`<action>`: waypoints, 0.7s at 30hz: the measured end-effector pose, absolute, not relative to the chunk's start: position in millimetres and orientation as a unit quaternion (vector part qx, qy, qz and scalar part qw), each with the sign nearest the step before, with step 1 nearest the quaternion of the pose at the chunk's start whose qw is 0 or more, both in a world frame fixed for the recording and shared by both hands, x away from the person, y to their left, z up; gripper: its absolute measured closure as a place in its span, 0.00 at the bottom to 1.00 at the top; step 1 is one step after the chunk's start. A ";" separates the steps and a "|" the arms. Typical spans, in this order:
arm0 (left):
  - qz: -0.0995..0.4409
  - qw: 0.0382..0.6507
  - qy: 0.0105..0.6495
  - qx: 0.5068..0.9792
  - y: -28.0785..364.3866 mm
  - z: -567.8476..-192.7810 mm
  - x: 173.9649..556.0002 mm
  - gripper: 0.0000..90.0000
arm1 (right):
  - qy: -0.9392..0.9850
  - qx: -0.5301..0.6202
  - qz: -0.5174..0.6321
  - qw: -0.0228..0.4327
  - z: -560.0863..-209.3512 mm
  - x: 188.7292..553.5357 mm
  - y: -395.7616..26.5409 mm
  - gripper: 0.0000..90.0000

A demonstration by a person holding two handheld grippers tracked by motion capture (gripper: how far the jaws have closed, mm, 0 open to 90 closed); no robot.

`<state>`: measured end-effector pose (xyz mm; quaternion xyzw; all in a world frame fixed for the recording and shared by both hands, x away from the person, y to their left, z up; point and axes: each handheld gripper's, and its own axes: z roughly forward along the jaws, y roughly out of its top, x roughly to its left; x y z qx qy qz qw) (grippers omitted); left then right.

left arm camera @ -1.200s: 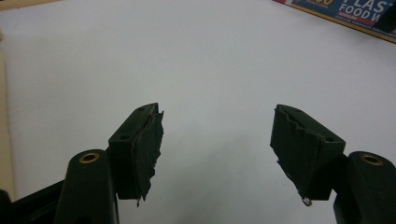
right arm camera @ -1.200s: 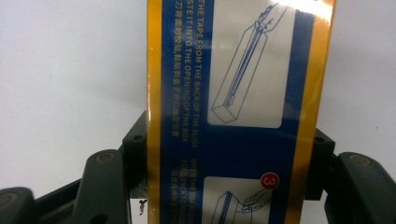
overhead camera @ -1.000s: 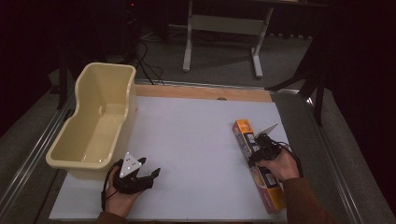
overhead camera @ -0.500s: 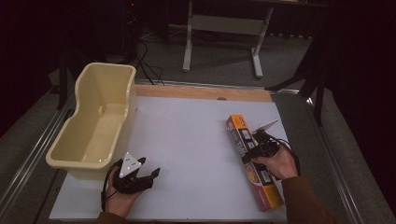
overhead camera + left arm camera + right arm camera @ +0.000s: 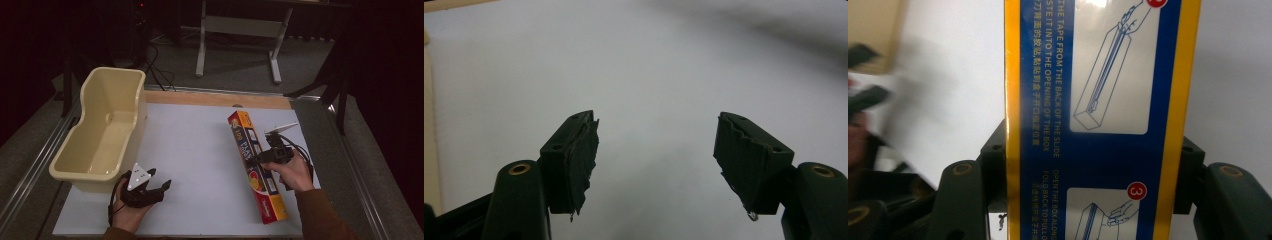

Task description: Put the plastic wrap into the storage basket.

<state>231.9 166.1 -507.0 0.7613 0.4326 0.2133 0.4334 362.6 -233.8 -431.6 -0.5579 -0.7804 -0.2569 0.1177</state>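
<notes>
In the right gripper view we see just a middle stretch of the long box [image 5: 1098, 120]: both its ends run off the picture, and its near face hides most of the two jaws, so we make out little more than their outer edges at either side of it. At the left edge of that view there is a blur of dark and reddish shapes that we cannot identify. In the high view the right hand covers much of the right gripper [image 5: 272, 152], and the print on the box is too small for us to read beyond its large figures. The inner bottom of the tub [image 5: 100, 135] is partly cut off by its near wall.

We count one long box, yellow and blue with an orange end, one cream tub, two grippers and one white table mat [image 5: 195, 145].

The right gripper has its jaws pressed on the two long sides of the box, around its middle. The box crosses the jaws and sits at the right part of the mat, its far end pointing toward the wooden edge of the table, well apart from the tub at the left.

The left gripper [image 5: 656, 145] has its jaws spread wide with nothing between them, bare mat beneath. In the high view it sits just beside the tub's near corner.
</notes>
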 end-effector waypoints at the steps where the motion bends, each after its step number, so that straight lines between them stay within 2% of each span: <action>1: 0.213 0.433 0.433 0.761 166.2 -507.0 231.9 0.37 | -0.778 -0.556 -0.266 0.123 -429.4 362.1 -231.8 0.44; 21: 0.213 0.436 0.432 0.760 166.6 -506.5 231.9 0.37 | -0.741 -0.527 -0.369 0.191 -399.4 368.4 -179.6 0.44</action>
